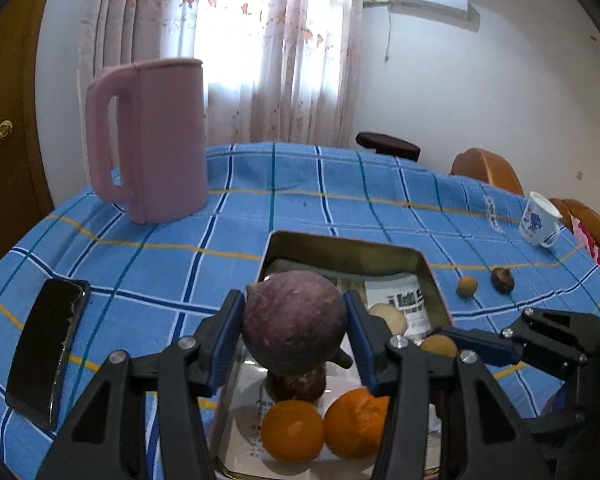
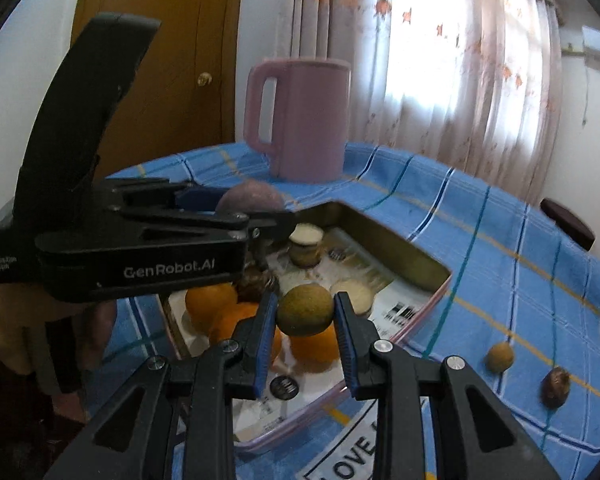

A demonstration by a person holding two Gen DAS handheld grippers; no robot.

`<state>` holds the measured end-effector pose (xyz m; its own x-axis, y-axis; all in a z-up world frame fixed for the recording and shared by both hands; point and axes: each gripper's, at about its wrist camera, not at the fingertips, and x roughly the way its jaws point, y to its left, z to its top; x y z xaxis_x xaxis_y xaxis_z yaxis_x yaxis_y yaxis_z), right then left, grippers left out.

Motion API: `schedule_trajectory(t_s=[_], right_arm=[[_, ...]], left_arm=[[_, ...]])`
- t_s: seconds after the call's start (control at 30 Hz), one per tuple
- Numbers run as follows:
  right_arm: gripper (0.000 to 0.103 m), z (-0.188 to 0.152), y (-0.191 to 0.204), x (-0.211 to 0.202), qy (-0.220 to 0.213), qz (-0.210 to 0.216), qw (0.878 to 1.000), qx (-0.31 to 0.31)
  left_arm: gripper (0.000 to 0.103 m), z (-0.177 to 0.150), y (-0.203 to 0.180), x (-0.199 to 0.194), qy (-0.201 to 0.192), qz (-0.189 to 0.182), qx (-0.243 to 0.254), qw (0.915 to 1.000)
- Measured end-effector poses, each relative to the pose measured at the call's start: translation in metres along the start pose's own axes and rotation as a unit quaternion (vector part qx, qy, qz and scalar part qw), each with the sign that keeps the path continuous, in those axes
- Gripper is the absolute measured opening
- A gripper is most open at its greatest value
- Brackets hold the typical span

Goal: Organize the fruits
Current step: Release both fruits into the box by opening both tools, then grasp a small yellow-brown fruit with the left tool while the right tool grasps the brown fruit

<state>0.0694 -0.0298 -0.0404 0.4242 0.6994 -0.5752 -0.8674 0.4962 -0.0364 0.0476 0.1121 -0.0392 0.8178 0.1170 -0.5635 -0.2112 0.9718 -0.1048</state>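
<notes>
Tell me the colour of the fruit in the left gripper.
Dull purple fruit, clearest in the left wrist view.

Checked tablecloth — jug, phone, tin, mug.

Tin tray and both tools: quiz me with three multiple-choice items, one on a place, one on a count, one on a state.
1. Where does the pink jug stand?
A. in the tray
B. on the blue checked cloth beyond the tray
C. on a chair

2. How many small fruits lie loose on the cloth right of the tin tray?
A. none
B. two
C. five

3. What does the left tool hold?
A. nothing
B. an orange
C. a purple fruit

Answers: 1 B, the jug rests on the cloth; 2 B, a tan one and a dark one; 3 C, the pads press its sides.
</notes>
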Motion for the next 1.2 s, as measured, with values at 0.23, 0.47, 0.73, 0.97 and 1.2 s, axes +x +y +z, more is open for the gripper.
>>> schedule_trajectory(t_s=[0.23,0.47,0.73,0.97,1.2], right_arm=[[0.031,-0.002,0.002,0.009,0.035,0.022,0.999,0.004],[0.051,-0.006,-0.004,-0.002,0.020,0.019,0.999,0.018],[0.051,-0.015,-0.028,-0.027,0.002,-0.008,0.999,0.034],[0.051,-0.027,-0.079,-0.052,-0.011,-0.055,0.995,0.080],[0.051,-0.043,-0.149,-0.068,0.007,-0.159,0.977,0.142]], left_arm=[[0.052,-0.004,0.006,0.007,0.012,0.003,-0.008,0.9999],[0.077,0.001,-0.003,-0.007,-0.018,0.010,-0.007,0.9998],[0.088,0.008,-0.034,-0.013,-0.036,-0.008,0.007,0.9993],[0.089,0.013,-0.073,-0.011,-0.038,-0.030,0.036,0.9982],[0.091,0.019,-0.125,-0.001,-0.036,-0.046,0.079,0.9952]])
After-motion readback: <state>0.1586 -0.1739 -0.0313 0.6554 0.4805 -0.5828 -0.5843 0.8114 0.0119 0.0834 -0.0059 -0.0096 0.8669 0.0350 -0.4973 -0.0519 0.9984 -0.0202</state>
